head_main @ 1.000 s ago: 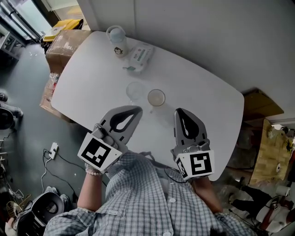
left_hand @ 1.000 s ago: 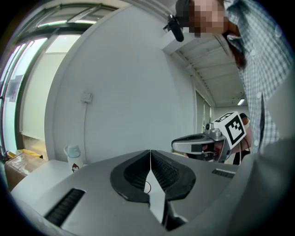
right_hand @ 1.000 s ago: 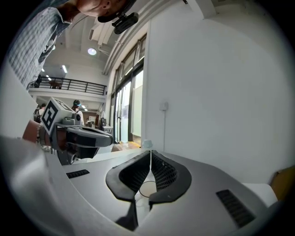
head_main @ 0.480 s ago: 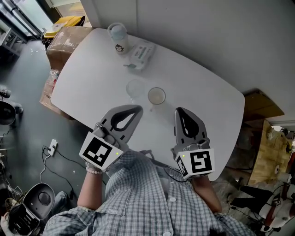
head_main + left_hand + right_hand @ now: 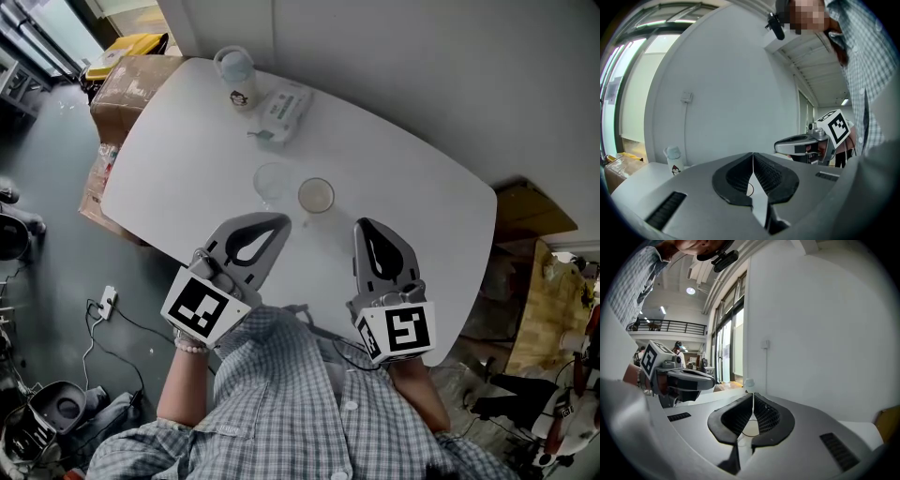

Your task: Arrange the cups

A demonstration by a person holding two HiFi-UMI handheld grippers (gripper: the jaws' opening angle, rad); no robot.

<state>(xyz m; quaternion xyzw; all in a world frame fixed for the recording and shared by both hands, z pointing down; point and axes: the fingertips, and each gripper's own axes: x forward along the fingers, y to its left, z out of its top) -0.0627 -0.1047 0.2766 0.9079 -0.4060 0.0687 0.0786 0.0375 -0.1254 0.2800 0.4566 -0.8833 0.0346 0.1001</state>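
- My left gripper [image 5: 280,223] has its two jaws pressed together, with nothing between them.
- My right gripper [image 5: 362,227] is the same: jaws together and empty.
- I hold both over the near edge of the white table [image 5: 403,178], side by side and a little apart. Both tips point toward the middle of the table.
- From the left gripper view I see my right gripper [image 5: 806,144] off to the right. From the right gripper view I see my left gripper [image 5: 686,378] off to the left.
- The two cups are the first things in front of my tips. They stand upright near the middle of the table, just beside each other.
- The clear cup [image 5: 273,181] is on the left, in front of my left gripper.
- The tan cup [image 5: 317,196] is on the right, between the lines of my two grippers and nearer to me than the clear one.
- Farther away, near the far left corner, stands a bottle [image 5: 236,80] with a pale lid and a small picture on it. I see it in the left gripper view too [image 5: 673,161].
- A pack of wipes [image 5: 284,110] lies just to the right of the bottle, by the far edge.
- A grey wall [image 5: 394,56] runs along the far edge of the table.
- A cardboard box [image 5: 131,84] sits on the floor past the left end of the table.
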